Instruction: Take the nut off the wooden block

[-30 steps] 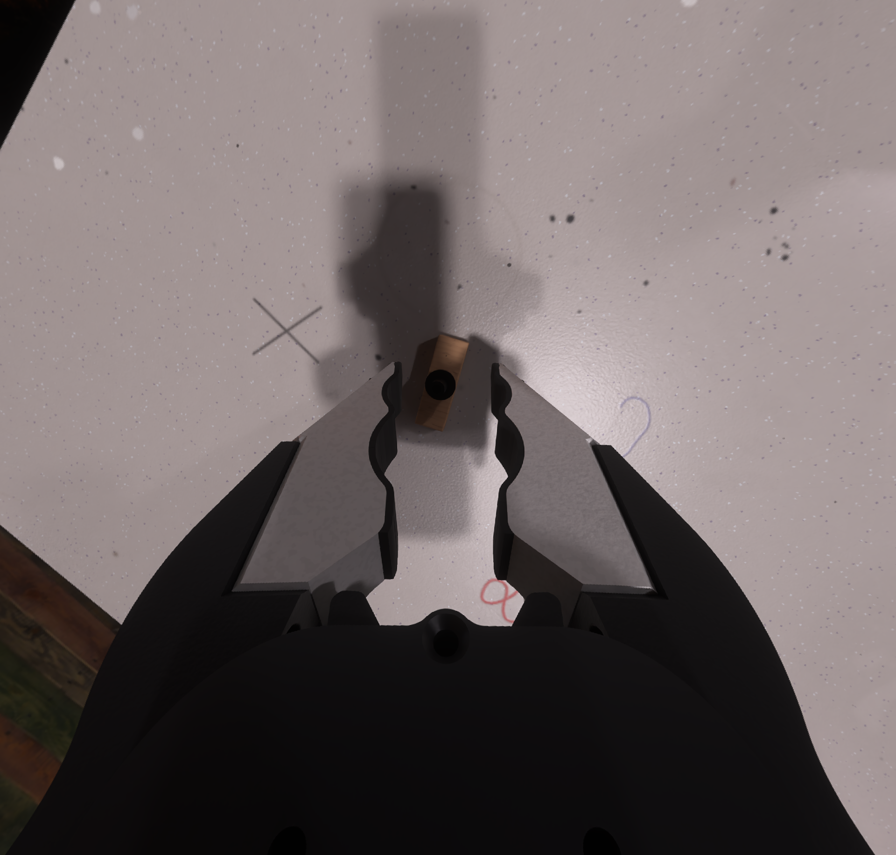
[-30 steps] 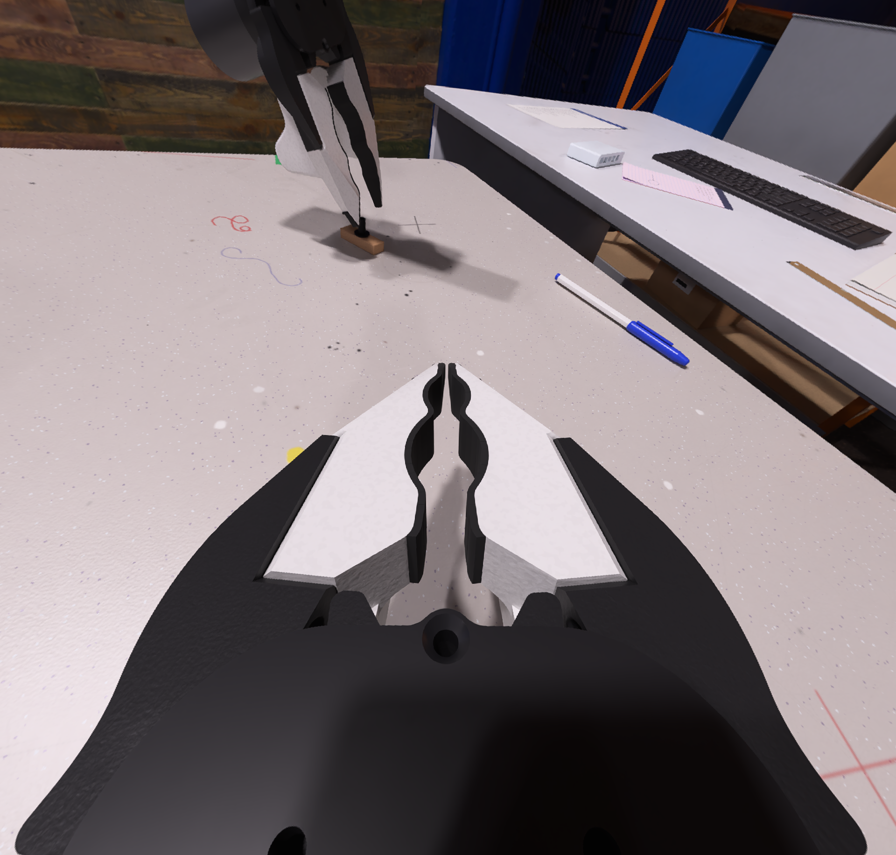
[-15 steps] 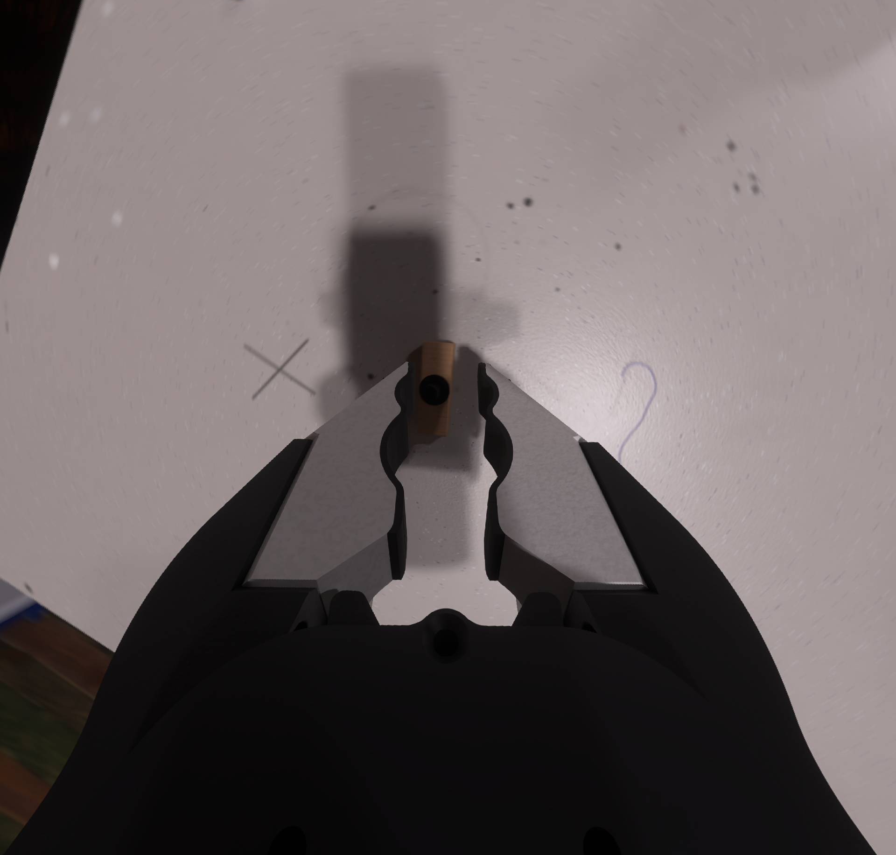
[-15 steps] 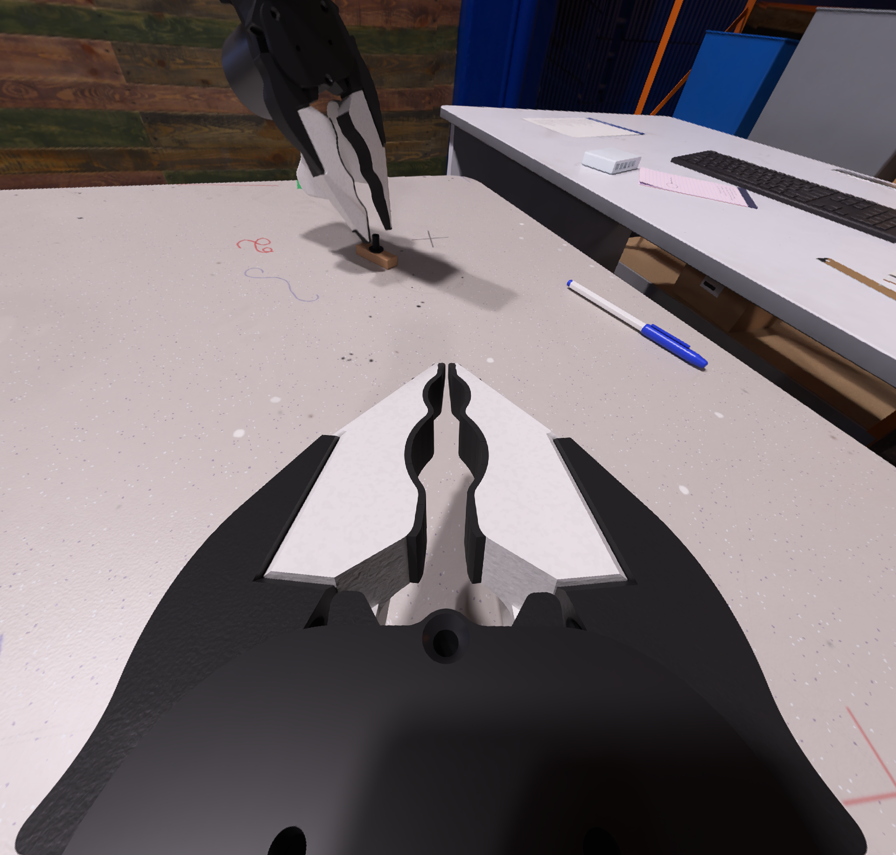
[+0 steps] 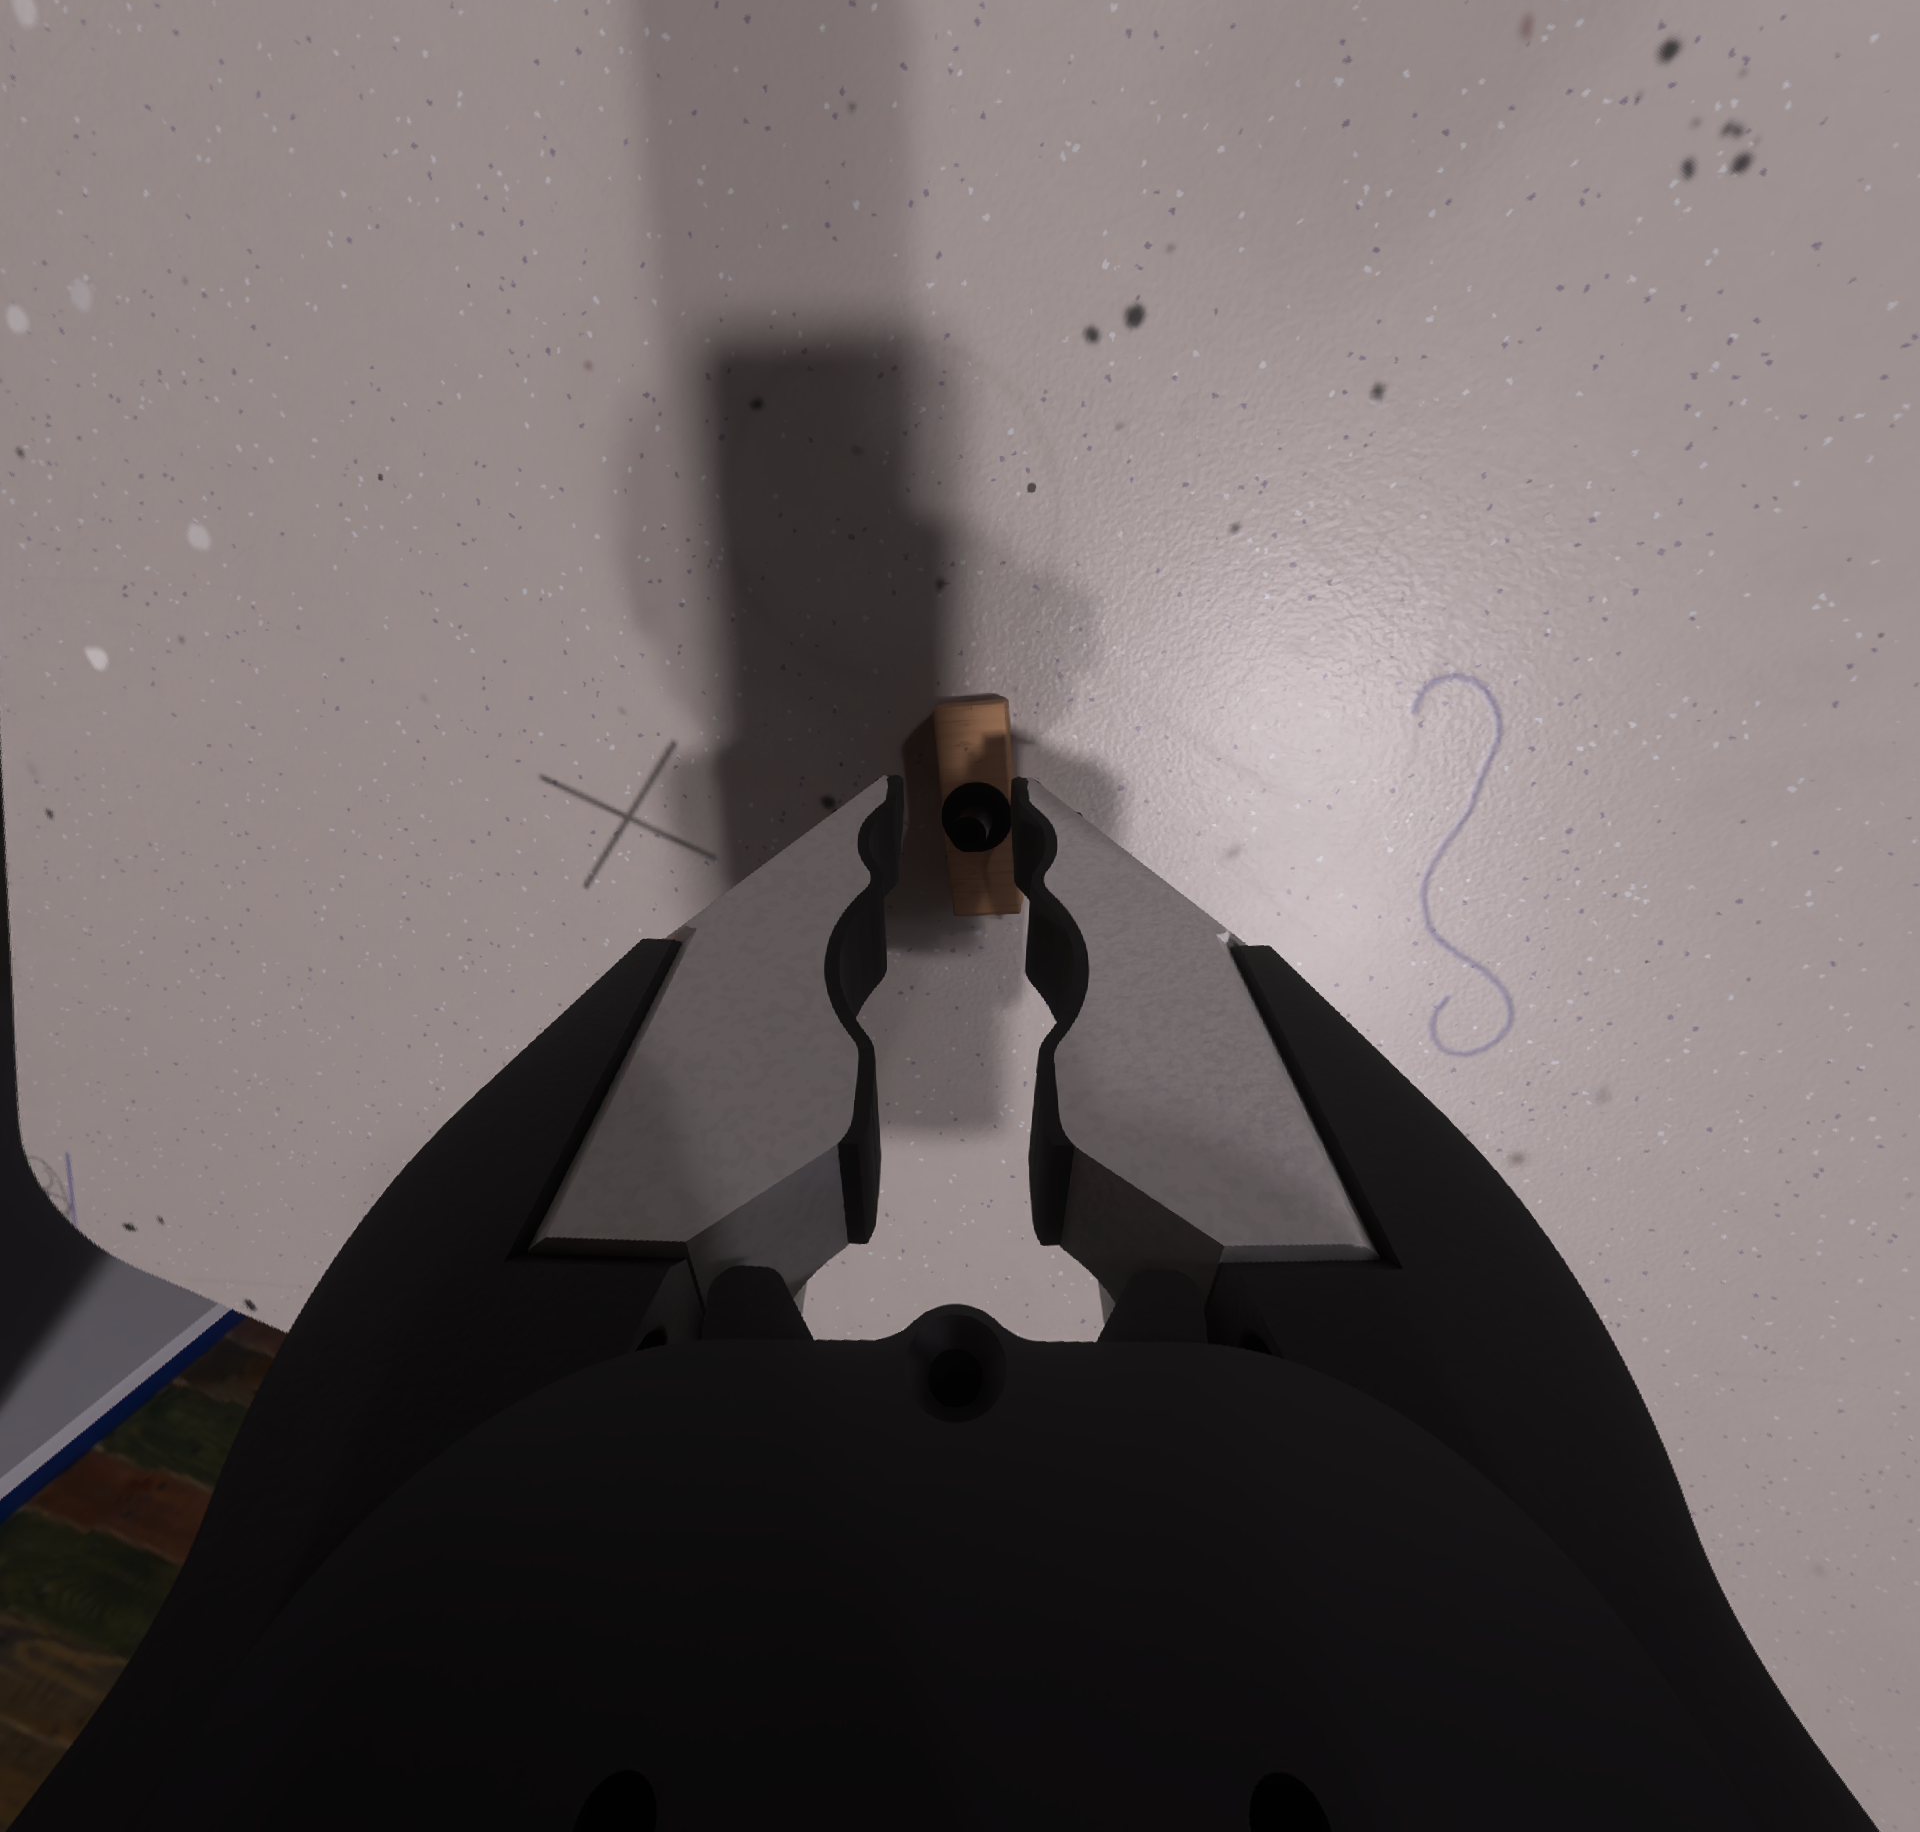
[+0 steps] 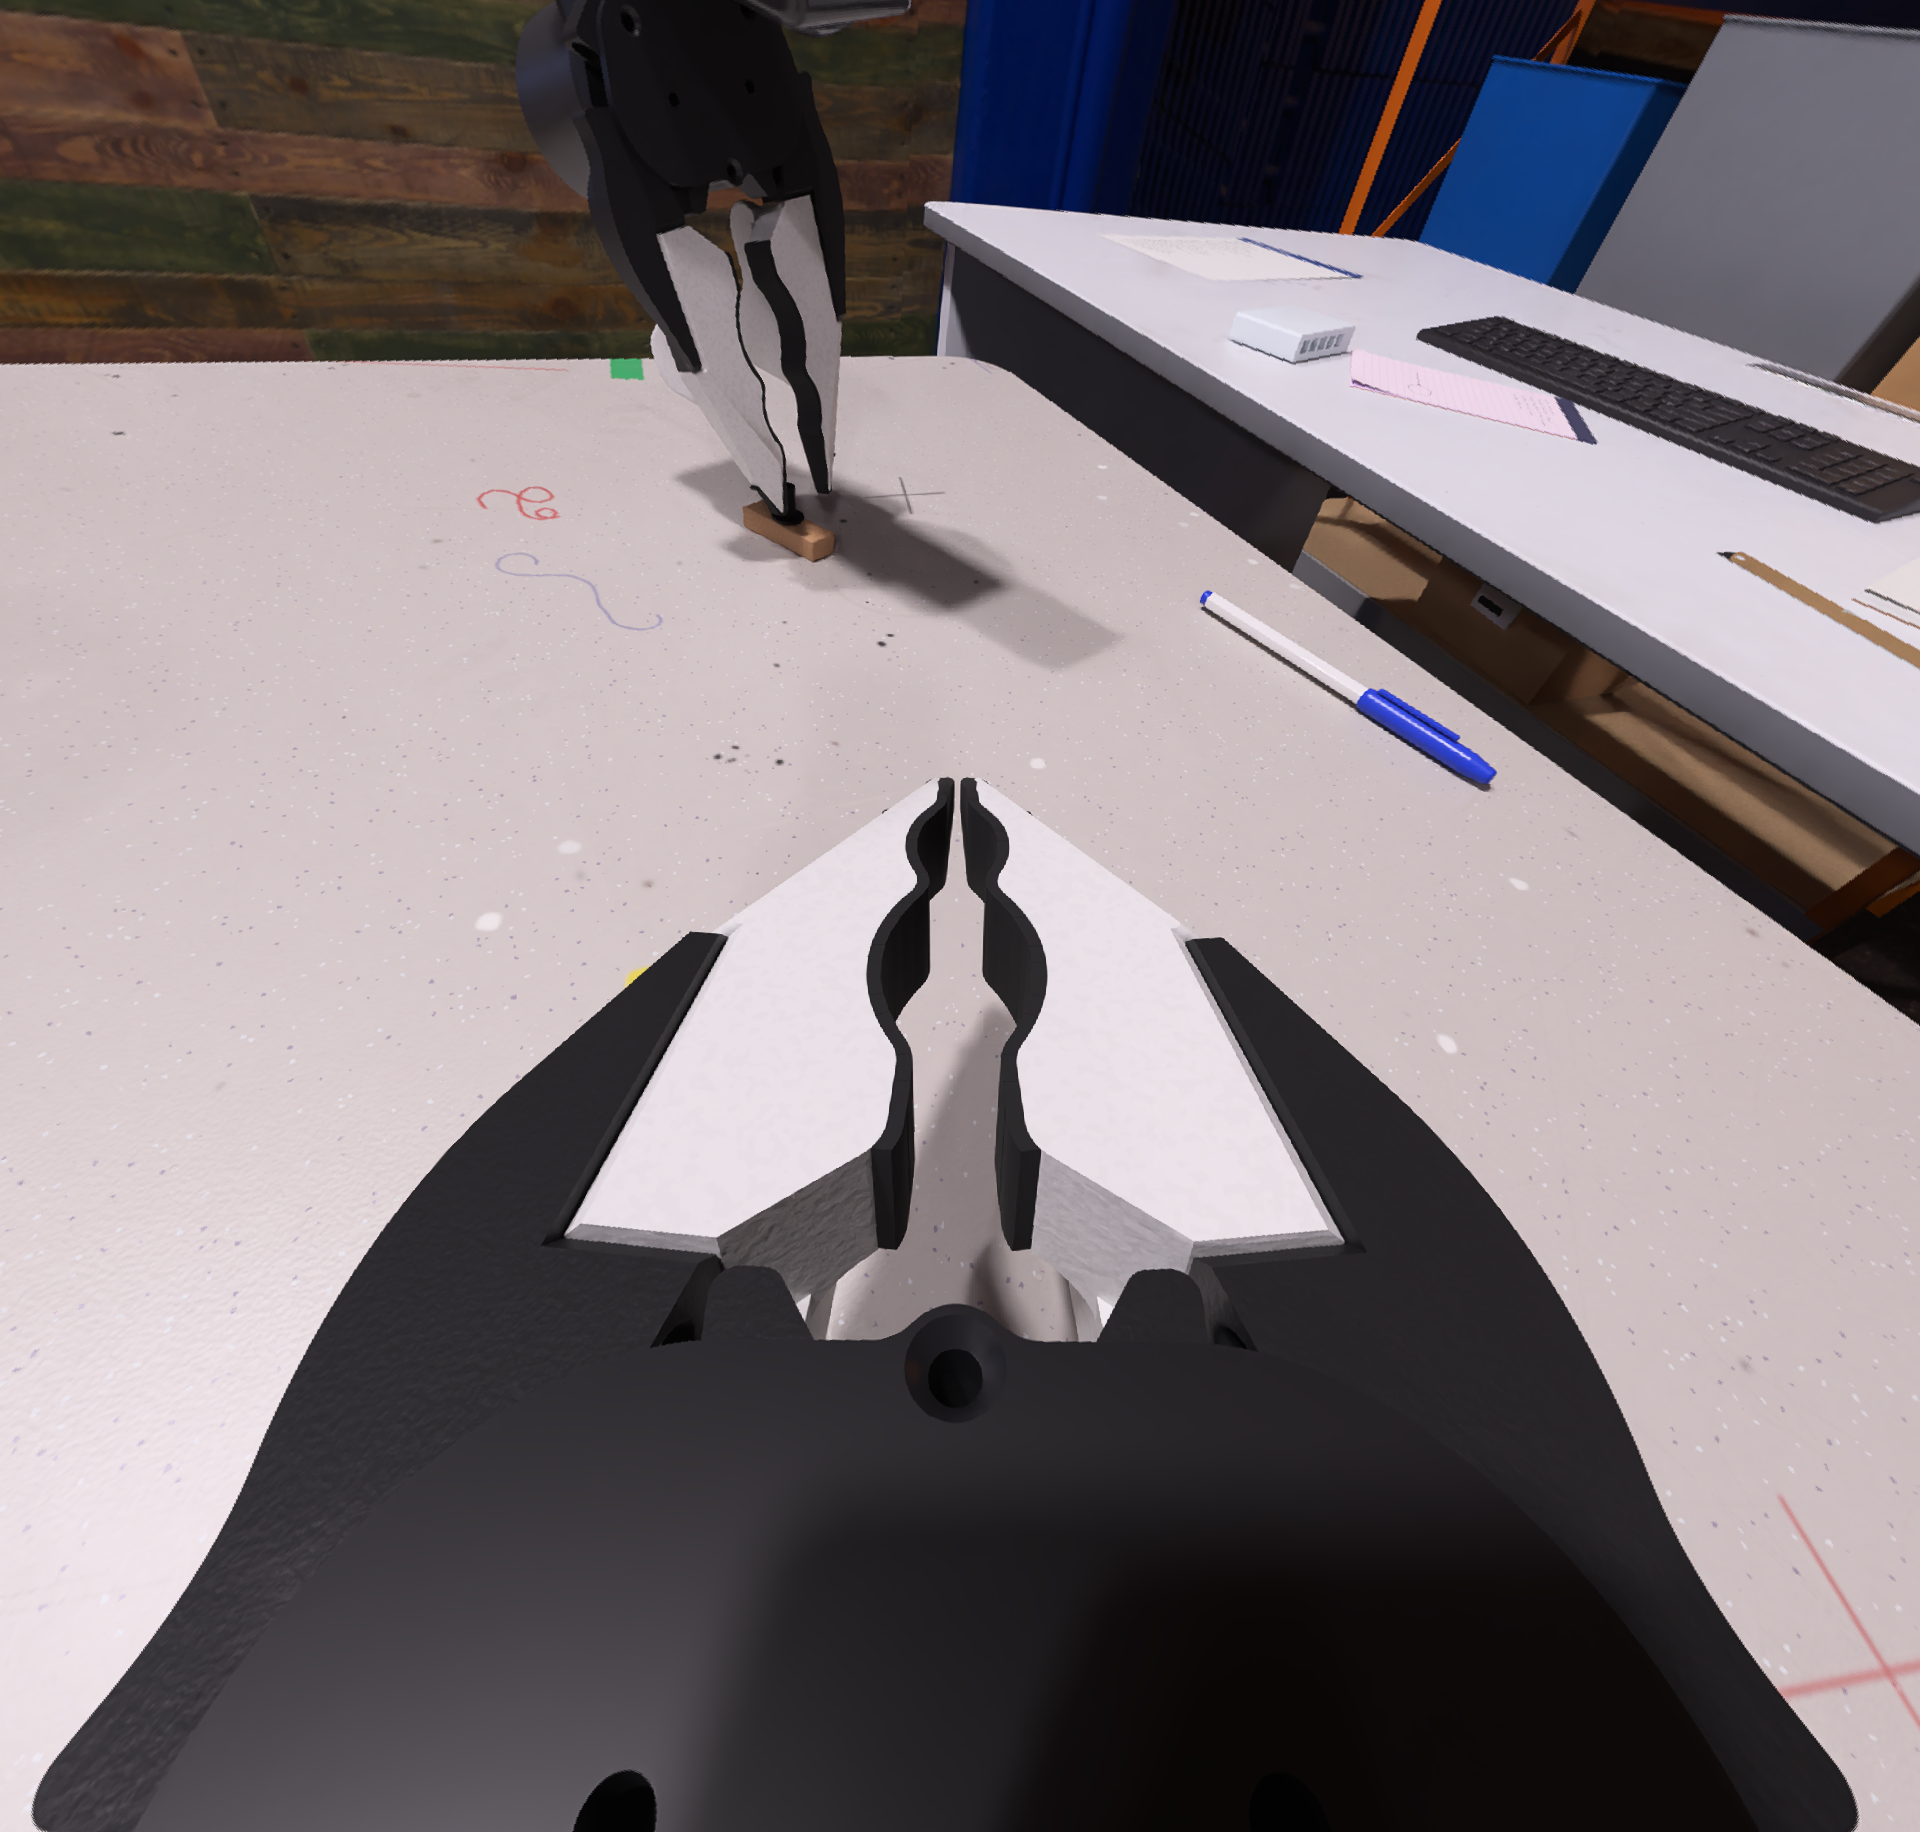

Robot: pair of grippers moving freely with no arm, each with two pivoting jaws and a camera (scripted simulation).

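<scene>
A small wooden block [image 5: 979, 883] lies on the speckled white table [image 5: 1351, 432], with a black nut [image 5: 975, 816] standing on its top. My left gripper [image 5: 958, 795] points down over it, open with narrow jaws. The nut sits between the tips: the right fingertip [image 5: 1029, 816] is at the nut and the left one is a little apart. In the right wrist view the left gripper [image 6: 795, 494] straddles the nut [image 6: 787, 513] on the block [image 6: 800, 539]. My right gripper [image 6: 954, 785] is shut and empty, low over the table, well short of the block.
A white pen with a blue cap [image 6: 1351, 686] lies to the right near the table edge. A second table [image 6: 1143, 255] beyond holds a keyboard [image 6: 1683, 411], a white box [image 6: 1291, 333] and papers. Pen marks [image 5: 629, 816] are drawn on the tabletop. The table's edge [image 5: 10, 1055] runs at the left.
My left gripper's jaws have narrowed around the nut and the gripper has turned, so the block now points straight along the fingers. My right gripper has shifted slightly and stays shut.
</scene>
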